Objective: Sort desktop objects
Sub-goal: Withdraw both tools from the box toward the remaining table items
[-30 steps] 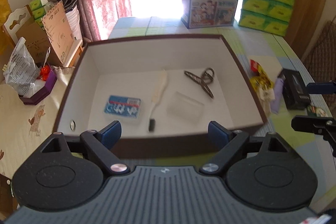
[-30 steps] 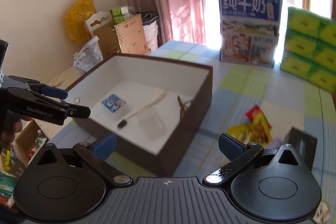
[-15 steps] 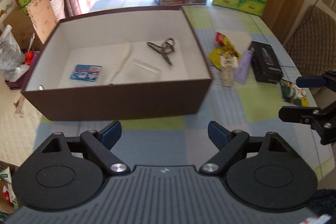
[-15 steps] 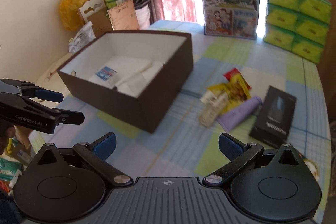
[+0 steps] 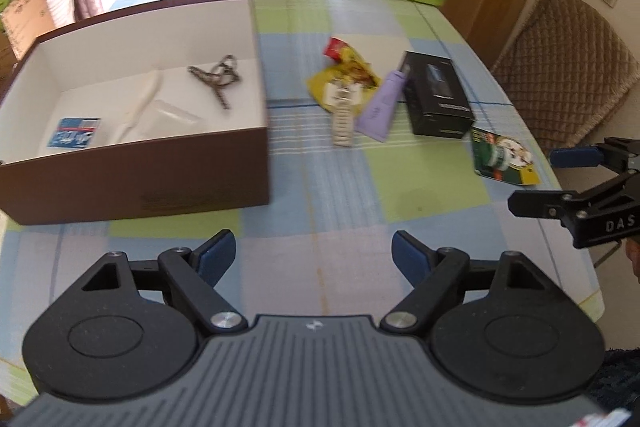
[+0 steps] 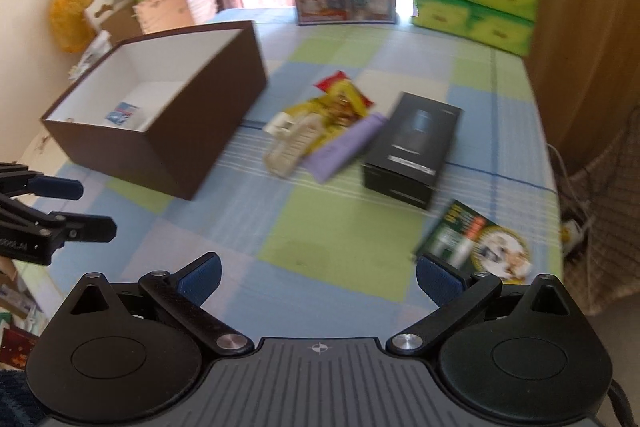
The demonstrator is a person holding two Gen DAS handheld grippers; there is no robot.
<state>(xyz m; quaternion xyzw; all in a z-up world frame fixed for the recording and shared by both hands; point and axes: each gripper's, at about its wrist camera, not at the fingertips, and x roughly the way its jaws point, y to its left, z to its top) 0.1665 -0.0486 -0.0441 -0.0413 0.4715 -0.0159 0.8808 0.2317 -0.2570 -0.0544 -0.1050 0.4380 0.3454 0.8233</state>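
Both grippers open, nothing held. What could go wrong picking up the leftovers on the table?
1. The purple tube lies against the black box and overlaps the yellow packet; a grasp there may drag its neighbours.
2. The green packet lies flat near the table edge; a nudge might push it off.
3. Both views are motion-blurred, so aim may be off.

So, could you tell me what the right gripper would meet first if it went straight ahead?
Probably bare tablecloth first; beyond that, the purple tube roughly in line. The right gripper is open and empty; depth is uncertain.
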